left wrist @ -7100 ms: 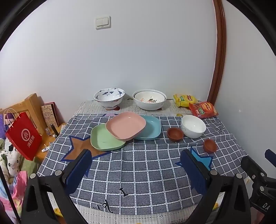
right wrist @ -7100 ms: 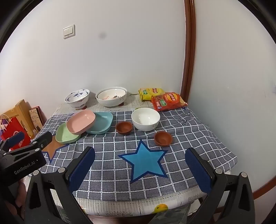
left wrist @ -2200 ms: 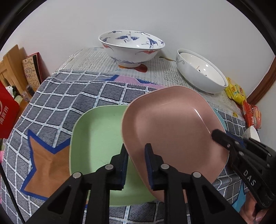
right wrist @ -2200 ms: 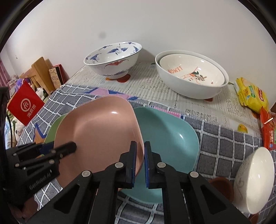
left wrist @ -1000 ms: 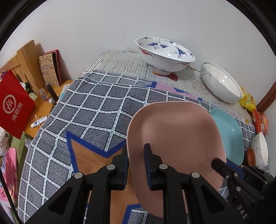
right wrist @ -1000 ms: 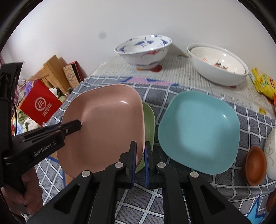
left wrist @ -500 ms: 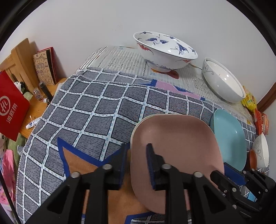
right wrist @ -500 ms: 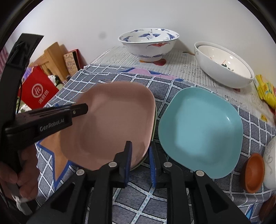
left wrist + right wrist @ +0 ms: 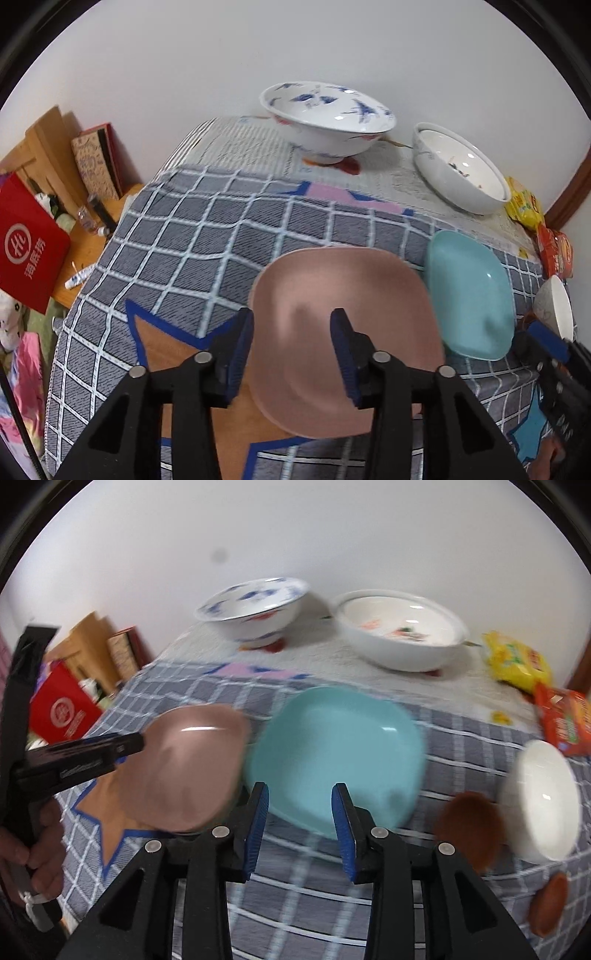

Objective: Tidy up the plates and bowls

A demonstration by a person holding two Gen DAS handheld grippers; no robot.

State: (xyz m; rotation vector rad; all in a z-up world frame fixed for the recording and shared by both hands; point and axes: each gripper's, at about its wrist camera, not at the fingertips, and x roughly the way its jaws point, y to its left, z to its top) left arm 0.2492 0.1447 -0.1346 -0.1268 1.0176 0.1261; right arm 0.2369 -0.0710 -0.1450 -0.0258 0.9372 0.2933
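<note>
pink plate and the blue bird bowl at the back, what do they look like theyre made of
Pink plate: probably plastic or melamine, going by its matte, even colour, soft dull highlight and thin rounded-square rim. Blue bird bowl: likely glazed ceramic or porcelain, with a glossy white surface, sharp light spots, painted blue birds and a raised foot.

A plain white wall (image 9: 184, 74) fills the upper half of both views, evenly lit. A dark smudge (image 9: 220, 556) marks it in the right wrist view. At the right edge of the frame runs a brown wooden door frame (image 9: 570, 199). The table (image 9: 207, 236) stands against the wall, covered by a grey checked cloth with blue-edged stars. At the left edge, a low wooden shelf (image 9: 44, 147) holds a patterned book (image 9: 98, 162), with a red paper bag (image 9: 29, 243) beside it.
</note>
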